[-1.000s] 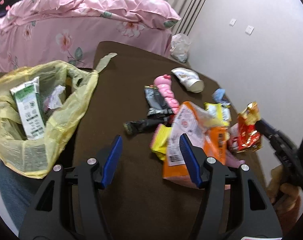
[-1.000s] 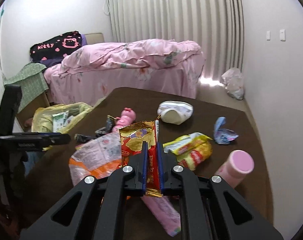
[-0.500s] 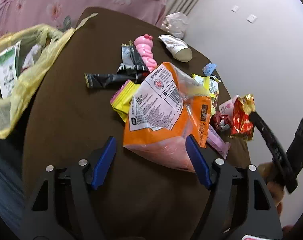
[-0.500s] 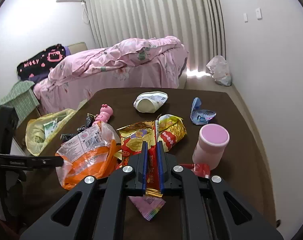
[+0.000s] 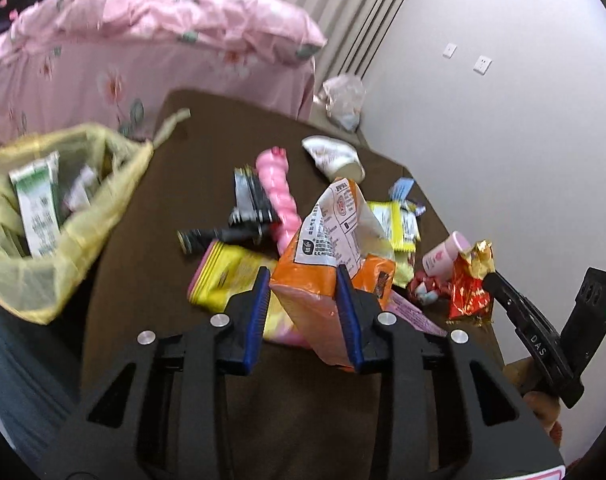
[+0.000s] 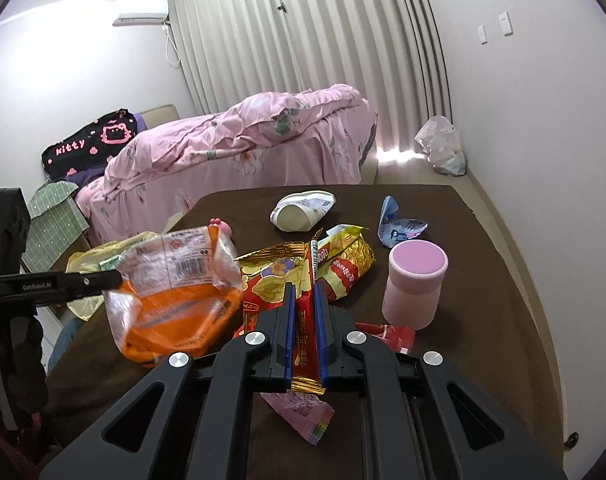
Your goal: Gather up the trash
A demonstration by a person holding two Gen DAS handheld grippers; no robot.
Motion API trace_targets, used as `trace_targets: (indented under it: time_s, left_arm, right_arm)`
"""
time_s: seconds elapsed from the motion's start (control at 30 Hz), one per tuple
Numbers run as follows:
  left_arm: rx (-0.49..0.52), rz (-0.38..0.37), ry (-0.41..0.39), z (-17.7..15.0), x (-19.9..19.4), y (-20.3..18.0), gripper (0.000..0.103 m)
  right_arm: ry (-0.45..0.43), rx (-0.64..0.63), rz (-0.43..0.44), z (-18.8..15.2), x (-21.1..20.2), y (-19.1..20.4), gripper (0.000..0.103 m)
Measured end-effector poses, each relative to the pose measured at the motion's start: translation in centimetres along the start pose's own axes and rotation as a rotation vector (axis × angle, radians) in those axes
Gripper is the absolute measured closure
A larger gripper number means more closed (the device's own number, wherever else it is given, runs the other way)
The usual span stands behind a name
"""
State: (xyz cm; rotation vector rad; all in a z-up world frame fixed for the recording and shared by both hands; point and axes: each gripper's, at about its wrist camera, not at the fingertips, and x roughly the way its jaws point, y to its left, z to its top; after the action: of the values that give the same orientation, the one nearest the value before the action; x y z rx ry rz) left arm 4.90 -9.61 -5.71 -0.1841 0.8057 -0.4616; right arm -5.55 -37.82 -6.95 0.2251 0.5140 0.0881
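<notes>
Left gripper (image 5: 303, 300) jaws closing on orange snack bag (image 5: 327, 280), a second ago untouched, now lifting off brown table (image 5: 151, 208). Right gripper (image 6: 304, 312) stays pinching red-gold wrapper (image 6: 307, 320). Yellow trash bag (image 5: 63, 240) left of orange bag: drop-off next.

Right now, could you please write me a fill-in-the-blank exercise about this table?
1. The left gripper is closing on the ___ bag.
2. The right gripper holds a ___ wrapper.
3. The green carton lies inside the ___ bag.

Missing words: orange; red; yellow
</notes>
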Motion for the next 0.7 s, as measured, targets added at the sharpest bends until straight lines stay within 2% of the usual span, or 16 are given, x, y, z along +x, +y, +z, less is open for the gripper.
trace_targets:
  time_s: [0.07, 0.17, 0.3, 0.37, 0.43, 0.53, 0.63, 0.7]
  left_arm:
    - [0.04, 0.019, -0.036, 0.6, -0.8, -0.3, 0.072]
    - [0.11, 0.018, 0.006, 0.9, -0.1, -0.7, 0.07]
    - [0.004, -0.009, 0.041, 0.0, 1.0, 1.1, 0.053]
    - [-0.018, -0.026, 0.045, -0.6, 1.2, 1.4, 0.047]
    - [-0.005, -0.013, 0.04, -1.2, 1.1, 1.0, 0.037]
    - [0.02, -0.002, 0.094, -2.4, 1.9, 0.6, 0.03]
    - [-0.013, 0.012, 0.199, -3.9, 3.2, 0.8, 0.028]
    - [0.005, 0.055, 0.179, -4.0, 3.0, 0.2, 0.028]
  right_arm:
    - [-0.004, 0.0, 0.006, 0.1, -0.3, -0.1, 0.093]
    - [0.0, -0.001, 0.024, -0.1, -0.4, 0.0, 0.093]
    - [0.011, -0.025, 0.033, -0.3, -0.2, 0.6, 0.093]
    - [0.013, -0.048, 0.03, -0.5, -0.2, 0.9, 0.093]
    - [0.018, -0.056, 0.026, -0.6, 0.0, 1.0, 0.093]
    - [0.021, -0.047, 0.026, -0.7, 0.2, 0.8, 0.093]
    - [0.03, -0.037, 0.027, -0.7, 0.8, 0.5, 0.093]
    - [0.041, -0.024, 0.031, -0.9, 1.2, 0.3, 0.093]
